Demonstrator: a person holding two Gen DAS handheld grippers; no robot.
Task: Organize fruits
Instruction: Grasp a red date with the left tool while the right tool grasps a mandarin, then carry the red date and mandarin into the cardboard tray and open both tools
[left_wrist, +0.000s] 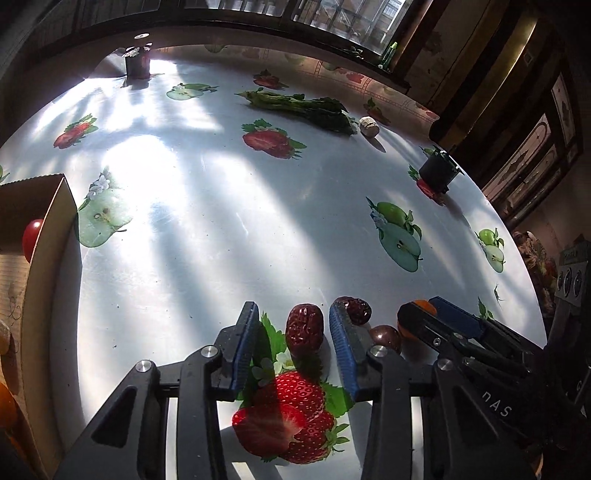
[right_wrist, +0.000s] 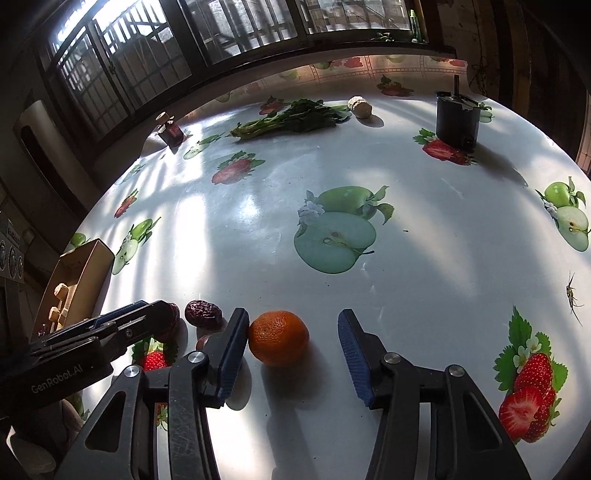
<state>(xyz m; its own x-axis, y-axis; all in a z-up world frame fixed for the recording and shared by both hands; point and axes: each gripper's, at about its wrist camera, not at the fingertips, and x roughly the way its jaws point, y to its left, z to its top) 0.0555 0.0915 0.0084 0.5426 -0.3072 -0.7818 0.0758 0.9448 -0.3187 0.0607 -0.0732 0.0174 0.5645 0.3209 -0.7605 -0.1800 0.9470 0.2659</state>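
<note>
Red jujube (left_wrist: 304, 328) sits between my left gripper (left_wrist: 291, 332) fingers, spread for pickup; right gripper (right_wrist: 293, 332), spread, straddles the mandarin (right_wrist: 279, 337).

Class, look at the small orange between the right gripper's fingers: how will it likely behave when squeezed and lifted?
The orange is round and rests free on the glossy tablecloth, so an off-centre push would probably roll it. Its dimpled peel should give the ribbed blue pads fair grip. It touches only one finger of the right gripper, so closing may nudge it sideways first.
</note>
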